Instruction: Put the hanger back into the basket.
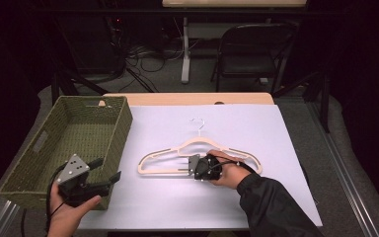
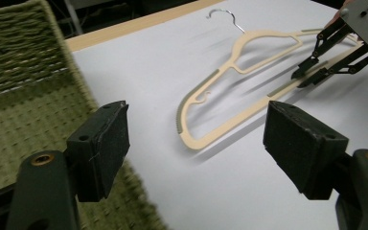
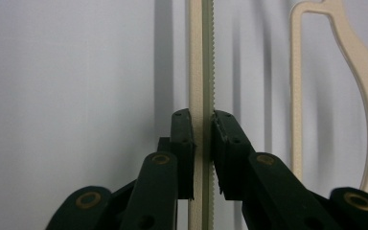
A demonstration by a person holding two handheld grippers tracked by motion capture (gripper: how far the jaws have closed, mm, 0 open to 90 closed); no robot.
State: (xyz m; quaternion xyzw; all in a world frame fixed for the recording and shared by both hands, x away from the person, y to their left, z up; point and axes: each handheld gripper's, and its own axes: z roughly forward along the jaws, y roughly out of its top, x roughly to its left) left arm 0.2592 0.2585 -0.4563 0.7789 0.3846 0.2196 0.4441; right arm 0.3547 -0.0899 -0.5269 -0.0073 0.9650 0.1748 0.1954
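Right gripper [image 3: 202, 139] clamped the cream hanger [image 3: 201, 57] bottom bar; left gripper [image 2: 196, 143] hung wide open beside the wicker basket [image 2: 24, 86].

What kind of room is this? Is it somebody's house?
Probably not a house. It looks like a lab or workshop for recording tasks: dark curtains all round, a tangle of cables on the floor, a folding chair, and a table holding just a hanger and a basket.
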